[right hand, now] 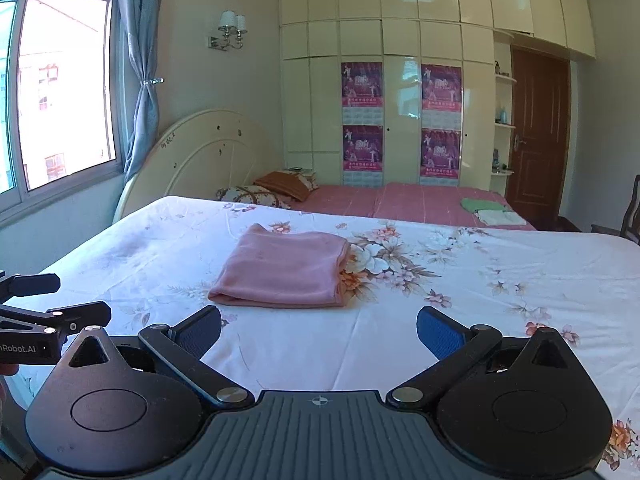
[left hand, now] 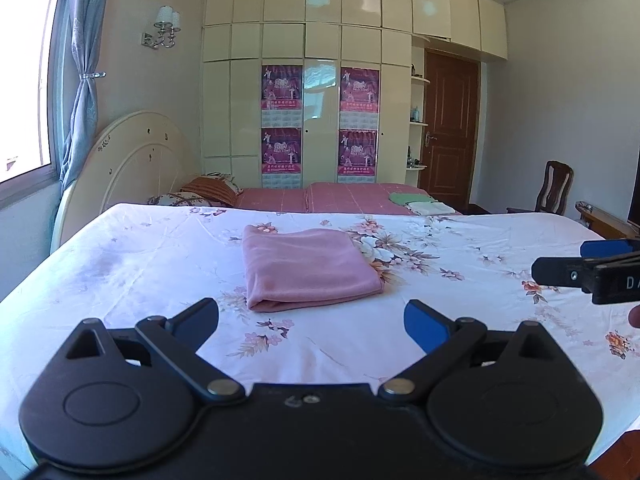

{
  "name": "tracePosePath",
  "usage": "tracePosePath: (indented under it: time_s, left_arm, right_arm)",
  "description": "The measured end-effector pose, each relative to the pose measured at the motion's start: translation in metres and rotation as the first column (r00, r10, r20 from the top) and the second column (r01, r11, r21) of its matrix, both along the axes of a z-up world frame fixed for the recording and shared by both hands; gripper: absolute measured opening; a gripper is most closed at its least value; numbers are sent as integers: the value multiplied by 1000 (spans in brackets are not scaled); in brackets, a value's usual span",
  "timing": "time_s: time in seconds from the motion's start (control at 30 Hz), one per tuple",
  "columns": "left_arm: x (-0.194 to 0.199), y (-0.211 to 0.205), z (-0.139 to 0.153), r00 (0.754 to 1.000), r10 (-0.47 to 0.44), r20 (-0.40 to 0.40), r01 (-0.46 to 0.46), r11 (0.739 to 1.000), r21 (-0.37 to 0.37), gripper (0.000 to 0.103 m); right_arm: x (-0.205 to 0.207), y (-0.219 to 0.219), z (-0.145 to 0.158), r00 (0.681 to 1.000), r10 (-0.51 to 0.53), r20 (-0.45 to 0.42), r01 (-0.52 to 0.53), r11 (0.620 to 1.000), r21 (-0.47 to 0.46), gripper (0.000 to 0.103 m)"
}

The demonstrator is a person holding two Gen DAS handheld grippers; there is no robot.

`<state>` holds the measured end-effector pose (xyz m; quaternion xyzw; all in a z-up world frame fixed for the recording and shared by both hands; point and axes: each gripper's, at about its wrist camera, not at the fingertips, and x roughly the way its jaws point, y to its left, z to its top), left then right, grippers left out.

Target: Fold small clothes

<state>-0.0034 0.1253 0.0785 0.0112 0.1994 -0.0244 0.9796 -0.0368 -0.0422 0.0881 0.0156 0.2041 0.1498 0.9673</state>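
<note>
A pink garment (left hand: 306, 268) lies folded into a flat rectangle on the floral bed sheet (left hand: 140, 264); it also shows in the right wrist view (right hand: 282, 268). My left gripper (left hand: 312, 322) is open and empty, held just short of the garment's near edge. My right gripper (right hand: 319, 330) is open and empty, also just short of the garment. The right gripper shows at the right edge of the left wrist view (left hand: 560, 262). The left gripper shows at the left edge of the right wrist view (right hand: 68, 300).
Beyond the floral sheet (right hand: 480, 280) is a red striped bed (left hand: 352, 198) with pillows (left hand: 208, 192) and a small stack of folded green and white clothes (left hand: 420, 202). A cream headboard (left hand: 132, 164), a wardrobe (left hand: 320, 80), a brown door (left hand: 450, 132) and a wooden chair (left hand: 554, 188) stand behind.
</note>
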Motion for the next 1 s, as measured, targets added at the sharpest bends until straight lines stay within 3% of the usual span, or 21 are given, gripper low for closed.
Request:
tracePosePath:
  time_s: [1.0]
  left_arm:
    - [-9,1,2,1000,7,-6,-7,1000,-6,99]
  right_arm:
    - [-4,-8,-1,1000,13,8,-13,1000,-7,103]
